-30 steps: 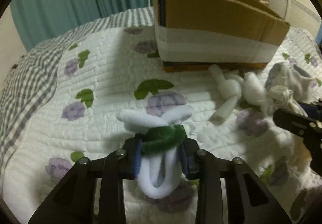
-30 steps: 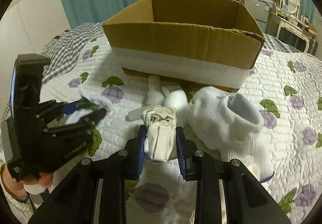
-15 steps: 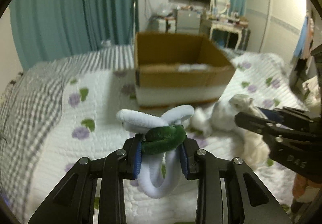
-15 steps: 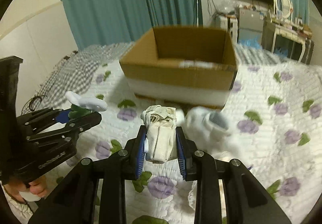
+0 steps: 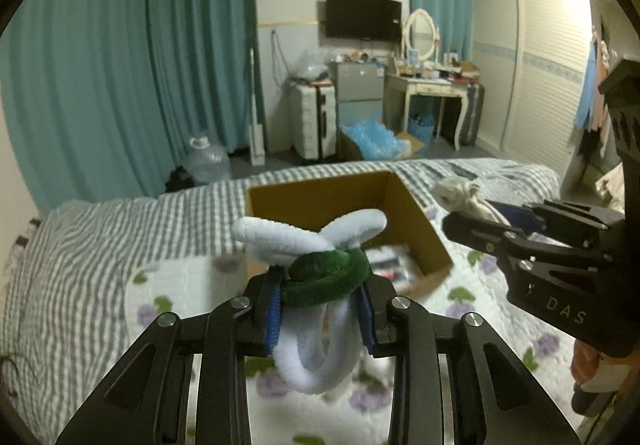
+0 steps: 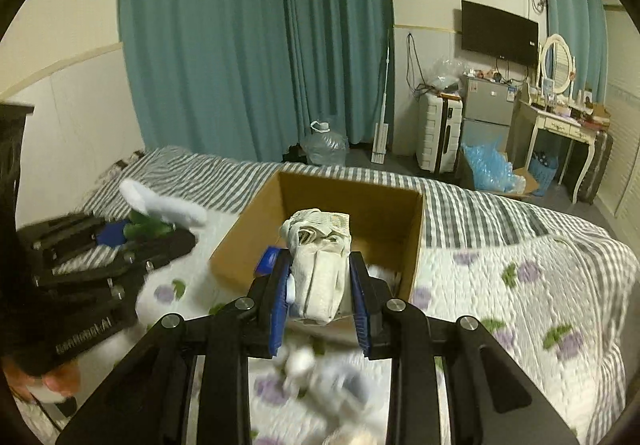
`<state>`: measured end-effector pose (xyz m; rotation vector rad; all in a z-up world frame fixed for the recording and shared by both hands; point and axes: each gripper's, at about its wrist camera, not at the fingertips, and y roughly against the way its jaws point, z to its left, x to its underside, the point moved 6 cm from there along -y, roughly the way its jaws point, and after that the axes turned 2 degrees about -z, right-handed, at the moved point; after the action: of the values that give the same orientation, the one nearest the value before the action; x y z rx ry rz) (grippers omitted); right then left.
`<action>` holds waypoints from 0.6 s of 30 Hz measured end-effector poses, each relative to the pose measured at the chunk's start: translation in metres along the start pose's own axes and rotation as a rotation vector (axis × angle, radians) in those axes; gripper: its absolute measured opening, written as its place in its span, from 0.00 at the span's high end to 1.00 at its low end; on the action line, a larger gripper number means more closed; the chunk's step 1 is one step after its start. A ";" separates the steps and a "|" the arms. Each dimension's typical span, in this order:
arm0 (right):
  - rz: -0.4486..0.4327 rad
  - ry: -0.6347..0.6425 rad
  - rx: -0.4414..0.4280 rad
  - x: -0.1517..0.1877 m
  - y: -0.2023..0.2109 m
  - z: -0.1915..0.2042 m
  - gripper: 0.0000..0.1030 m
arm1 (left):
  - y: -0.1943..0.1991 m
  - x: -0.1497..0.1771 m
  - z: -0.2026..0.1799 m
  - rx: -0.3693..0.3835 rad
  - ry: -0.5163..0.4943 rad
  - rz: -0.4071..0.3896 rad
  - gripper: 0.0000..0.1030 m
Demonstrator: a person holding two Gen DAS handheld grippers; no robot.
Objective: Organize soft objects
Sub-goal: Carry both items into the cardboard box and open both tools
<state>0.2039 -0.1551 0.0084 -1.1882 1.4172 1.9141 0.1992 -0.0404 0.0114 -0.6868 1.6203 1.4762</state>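
Observation:
My left gripper [image 5: 322,313] is shut on a bundle of white fluffy loops bound by a green fluffy ring [image 5: 320,281], held high above the bed. My right gripper [image 6: 320,301] is shut on a folded cream cloth bundle [image 6: 320,269], held above the near wall of the open cardboard box [image 6: 384,221]. The box [image 5: 416,221] stands on the quilted bed with small items blurred inside. The right gripper shows at the right in the left wrist view [image 5: 472,225], and the left gripper at the left in the right wrist view [image 6: 160,241].
The floral white quilt [image 6: 500,305] covers the bed, with a grey striped blanket [image 5: 100,237] at the far side. White soft items [image 6: 308,365] lie blurred on the quilt below my right gripper. Teal curtains, a water jug, a suitcase and a dresser stand beyond the bed.
Both grippers have risen high above the bed with their loads and moved toward the box, which now shows from above. Both stay shut.

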 end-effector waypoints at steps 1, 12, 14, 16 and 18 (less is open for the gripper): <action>0.007 -0.008 -0.006 -0.005 -0.010 -0.004 0.74 | -0.010 -0.003 0.000 -0.002 -0.002 0.005 0.70; 0.067 -0.020 0.031 -0.006 -0.122 -0.044 0.73 | -0.117 0.004 0.007 -0.030 -0.057 0.056 0.24; 0.078 -0.022 0.047 -0.001 -0.135 -0.051 0.68 | -0.124 0.007 0.012 -0.044 -0.040 0.048 0.22; 0.085 -0.027 0.068 0.004 -0.142 -0.059 0.51 | -0.128 0.008 0.015 -0.049 -0.034 0.050 0.22; 0.055 -0.039 0.084 0.003 -0.139 -0.066 0.20 | -0.128 0.010 0.016 -0.044 -0.026 0.052 0.22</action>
<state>0.3342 -0.1676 -0.0715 -1.0778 1.5089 1.8839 0.3039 -0.0449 -0.0645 -0.6516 1.6006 1.5563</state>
